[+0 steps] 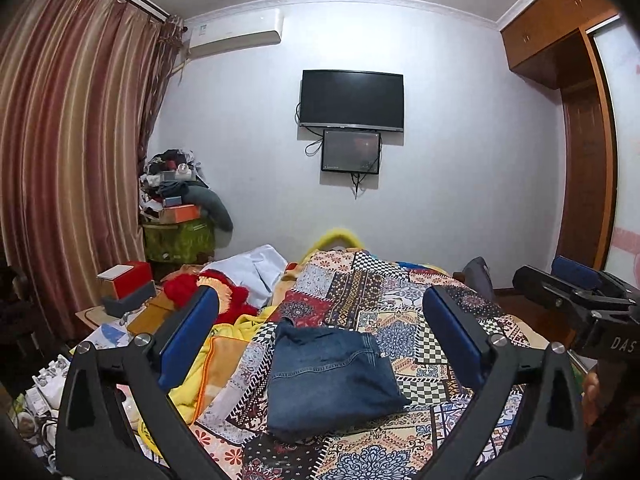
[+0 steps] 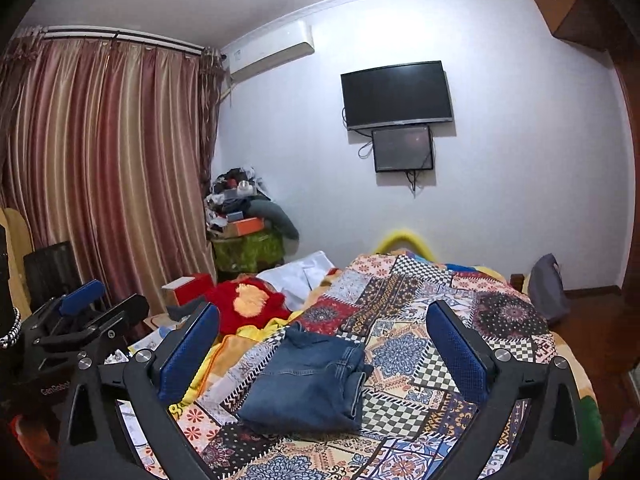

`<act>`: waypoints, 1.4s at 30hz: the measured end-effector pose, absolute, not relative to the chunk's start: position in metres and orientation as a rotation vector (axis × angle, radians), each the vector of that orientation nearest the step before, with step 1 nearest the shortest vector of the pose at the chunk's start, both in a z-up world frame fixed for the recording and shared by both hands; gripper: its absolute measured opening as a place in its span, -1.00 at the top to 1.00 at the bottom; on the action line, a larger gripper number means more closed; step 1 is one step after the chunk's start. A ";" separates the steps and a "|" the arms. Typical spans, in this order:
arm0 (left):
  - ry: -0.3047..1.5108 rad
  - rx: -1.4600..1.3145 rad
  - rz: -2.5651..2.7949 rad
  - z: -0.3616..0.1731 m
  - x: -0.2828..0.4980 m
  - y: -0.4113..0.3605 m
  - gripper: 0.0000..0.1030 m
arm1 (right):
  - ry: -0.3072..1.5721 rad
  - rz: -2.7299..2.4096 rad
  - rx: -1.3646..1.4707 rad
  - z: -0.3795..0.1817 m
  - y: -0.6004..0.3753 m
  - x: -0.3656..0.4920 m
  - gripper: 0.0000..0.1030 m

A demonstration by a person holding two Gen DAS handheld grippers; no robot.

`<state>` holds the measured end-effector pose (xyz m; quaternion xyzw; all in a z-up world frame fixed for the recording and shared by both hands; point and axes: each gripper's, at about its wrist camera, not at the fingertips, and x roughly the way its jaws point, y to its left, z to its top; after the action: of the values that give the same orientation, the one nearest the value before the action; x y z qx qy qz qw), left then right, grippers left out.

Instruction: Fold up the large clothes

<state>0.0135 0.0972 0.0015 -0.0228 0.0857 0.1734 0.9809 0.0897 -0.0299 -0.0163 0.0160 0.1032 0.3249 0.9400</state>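
A pair of blue jeans [image 1: 328, 380] lies folded into a compact rectangle on the patterned patchwork bedspread [image 1: 400, 308]. It also shows in the right wrist view [image 2: 308, 380]. My left gripper [image 1: 320, 336] is open and empty, held above and just short of the jeans. My right gripper [image 2: 322, 340] is open and empty too, held above the jeans' near side. The right gripper shows at the right edge of the left wrist view [image 1: 576, 292]. The left gripper shows at the left edge of the right wrist view [image 2: 92, 312].
A red and yellow garment [image 2: 248, 308] and a white cloth [image 2: 304, 276] lie on the bed's far left. A yellow blanket [image 1: 204, 376] bunches beside the jeans. A bedside table with a red box [image 1: 128, 280] stands left. Curtains [image 1: 72, 160], a cluttered stand [image 1: 180, 216], wardrobe [image 1: 580, 160].
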 end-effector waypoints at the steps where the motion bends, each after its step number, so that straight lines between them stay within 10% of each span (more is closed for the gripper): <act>1: 0.174 -0.045 0.349 0.001 0.014 0.096 -0.99 | 0.209 0.665 0.030 -0.017 -0.029 0.090 -0.99; 42: 0.249 -0.056 0.337 -0.011 0.035 0.096 -0.99 | 0.249 0.634 0.030 -0.027 -0.033 0.108 -0.99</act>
<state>0.0346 0.0958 -0.0110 -0.0280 0.1236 0.1673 0.9777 0.1084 -0.0330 -0.0267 0.0149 0.1223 0.3107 0.9425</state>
